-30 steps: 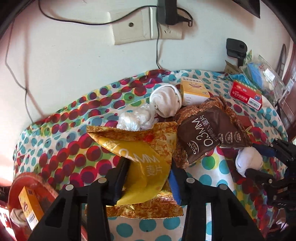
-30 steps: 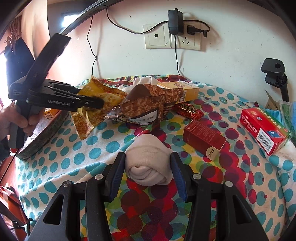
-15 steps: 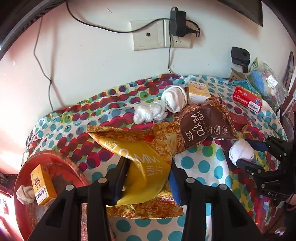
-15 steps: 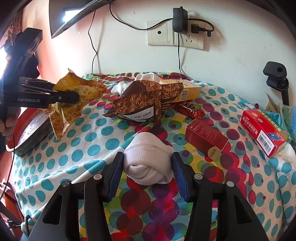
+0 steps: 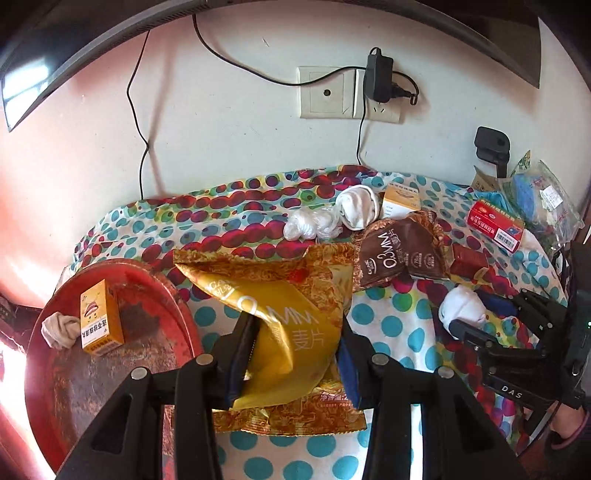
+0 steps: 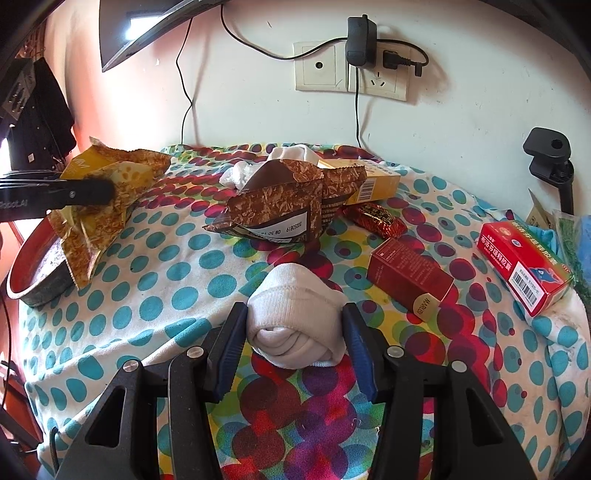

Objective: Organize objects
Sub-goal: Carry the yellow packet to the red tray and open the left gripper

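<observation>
My left hand-held gripper [image 5: 295,347] grips the crinkly yellow cereal bag [image 5: 284,325]; I should lower it flat into the left round red tray [image 5: 177,295], while my right hand-held gripper [image 6: 293,341] clamps the rolled white sock [image 6: 295,321]

Both pictures are bright with daylight. The light comes in from nine o'clock, where the wall [image 5: 229,122] glows pink and the far edge burns out to white. A screen [image 6: 147,33] at eleven o'clock shows a shiny glare patch. The cable [image 5: 142,122] drops a soft shadow on the wall. The round lens bends straight lines, and the corners go black. Close-up things look sharp; nothing is smeared.
</observation>
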A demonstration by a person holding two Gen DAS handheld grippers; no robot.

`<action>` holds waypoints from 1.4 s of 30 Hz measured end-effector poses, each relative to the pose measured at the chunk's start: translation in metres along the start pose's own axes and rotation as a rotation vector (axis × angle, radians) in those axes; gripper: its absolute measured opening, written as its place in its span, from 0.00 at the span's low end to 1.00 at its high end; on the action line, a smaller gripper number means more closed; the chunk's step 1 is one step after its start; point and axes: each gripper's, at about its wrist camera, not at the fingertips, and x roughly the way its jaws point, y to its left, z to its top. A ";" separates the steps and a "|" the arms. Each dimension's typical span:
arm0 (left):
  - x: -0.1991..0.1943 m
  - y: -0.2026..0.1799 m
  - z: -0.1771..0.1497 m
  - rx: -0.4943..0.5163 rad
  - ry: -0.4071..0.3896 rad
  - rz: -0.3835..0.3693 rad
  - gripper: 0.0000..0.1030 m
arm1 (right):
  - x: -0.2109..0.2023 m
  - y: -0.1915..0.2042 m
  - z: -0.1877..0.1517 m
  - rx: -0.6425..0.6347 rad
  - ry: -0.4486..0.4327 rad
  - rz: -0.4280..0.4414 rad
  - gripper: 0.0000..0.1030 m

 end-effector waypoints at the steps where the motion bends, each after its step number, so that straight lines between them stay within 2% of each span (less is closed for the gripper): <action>1: -0.003 -0.002 -0.002 0.001 -0.006 -0.005 0.41 | 0.000 0.001 0.000 -0.002 -0.001 -0.003 0.47; 9: -0.017 0.014 -0.016 -0.037 -0.002 -0.005 0.41 | -0.001 0.002 0.000 -0.002 -0.001 -0.005 0.47; 21: -0.048 0.106 -0.042 -0.191 -0.040 0.110 0.41 | -0.001 0.005 0.001 -0.031 0.007 -0.029 0.48; 28: -0.054 0.162 -0.058 -0.225 -0.042 0.179 0.41 | 0.000 0.006 0.002 -0.034 0.010 -0.030 0.48; 42: -0.045 0.247 -0.092 -0.361 -0.016 0.202 0.41 | 0.007 0.009 0.002 -0.050 0.041 -0.073 0.49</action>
